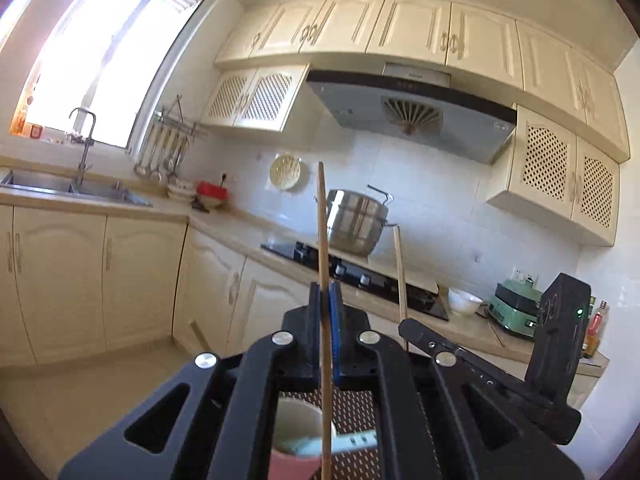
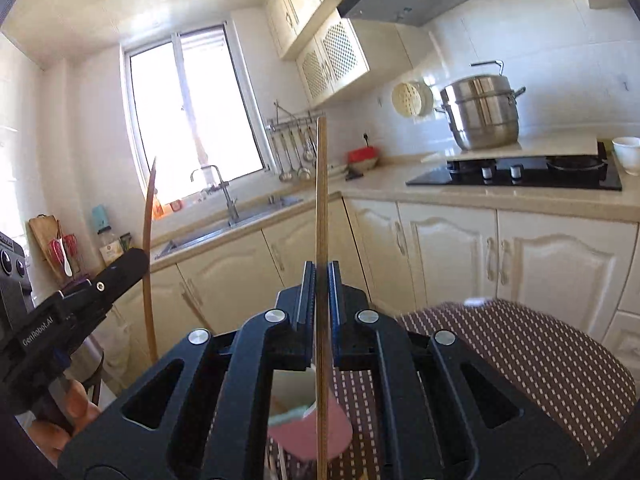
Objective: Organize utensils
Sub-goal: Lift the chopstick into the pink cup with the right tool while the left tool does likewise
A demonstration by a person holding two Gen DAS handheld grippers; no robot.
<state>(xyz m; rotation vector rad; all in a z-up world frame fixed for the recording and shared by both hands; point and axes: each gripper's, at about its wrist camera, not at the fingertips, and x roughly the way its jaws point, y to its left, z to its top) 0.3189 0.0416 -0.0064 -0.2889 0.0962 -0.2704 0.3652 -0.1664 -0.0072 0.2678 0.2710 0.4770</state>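
My left gripper [image 1: 325,300] is shut on a wooden chopstick [image 1: 322,232] held upright above a pink cup [image 1: 298,436] with a white inside. My right gripper [image 2: 320,280] is shut on a second wooden chopstick [image 2: 321,200], also upright, over the same pink cup [image 2: 308,428]. The cup holds a pale green-handled utensil [image 2: 288,416]. The right gripper [image 1: 416,332] and its chopstick [image 1: 400,272] show at the right of the left wrist view. The left gripper [image 2: 132,264] and its chopstick [image 2: 149,248] show at the left of the right wrist view.
The cup stands on a brown dotted cloth [image 2: 520,360]. Behind are cream cabinets, a sink [image 1: 76,192], a black hob [image 1: 360,276] with a steel pot [image 1: 356,220], a white bowl [image 1: 464,300] and a green appliance [image 1: 516,308].
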